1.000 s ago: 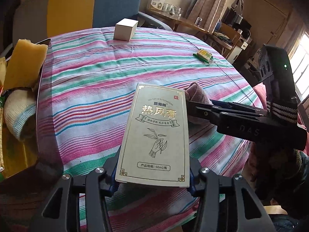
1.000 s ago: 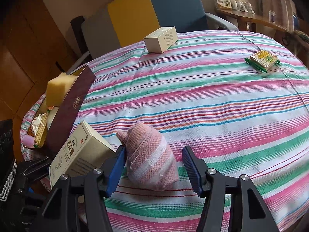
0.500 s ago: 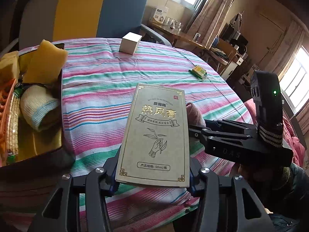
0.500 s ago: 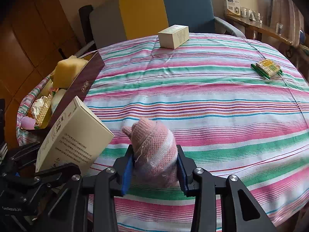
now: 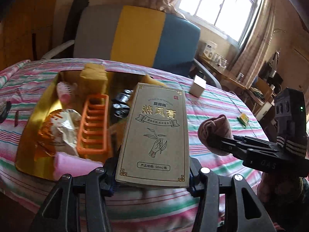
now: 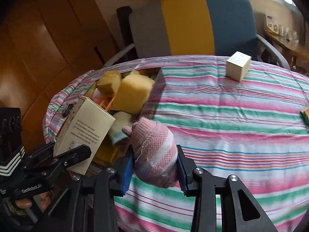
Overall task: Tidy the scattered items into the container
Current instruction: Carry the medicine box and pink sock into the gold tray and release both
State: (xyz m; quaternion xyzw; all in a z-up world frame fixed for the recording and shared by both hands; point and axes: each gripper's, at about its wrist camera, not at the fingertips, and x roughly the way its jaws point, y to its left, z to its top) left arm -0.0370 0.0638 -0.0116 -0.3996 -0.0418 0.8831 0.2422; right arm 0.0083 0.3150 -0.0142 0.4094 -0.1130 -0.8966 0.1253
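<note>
My left gripper (image 5: 152,177) is shut on a flat beige carton with gold lettering (image 5: 154,135), held tilted at the near edge of the gold-lined container (image 5: 38,112). In the right wrist view this carton (image 6: 85,127) hangs over the container's near corner, gripped by the left gripper (image 6: 63,154). My right gripper (image 6: 154,172) is shut on a rolled pink knitted sock (image 6: 154,150), just right of the container's dark wall (image 6: 158,89). The sock (image 5: 214,127) also shows right of the carton.
The container holds an orange rack (image 5: 94,125), a foil packet (image 5: 61,129), yellow sponges (image 6: 133,92) and other items. On the striped cloth lie a small white box (image 6: 238,65) and a green-yellow packet (image 5: 243,118). A chair (image 5: 154,38) stands behind the table.
The right gripper closed on the pink sock and lifted it. Both grippers moved left and up with their loads, so the container now lies straight ahead of the left one.
</note>
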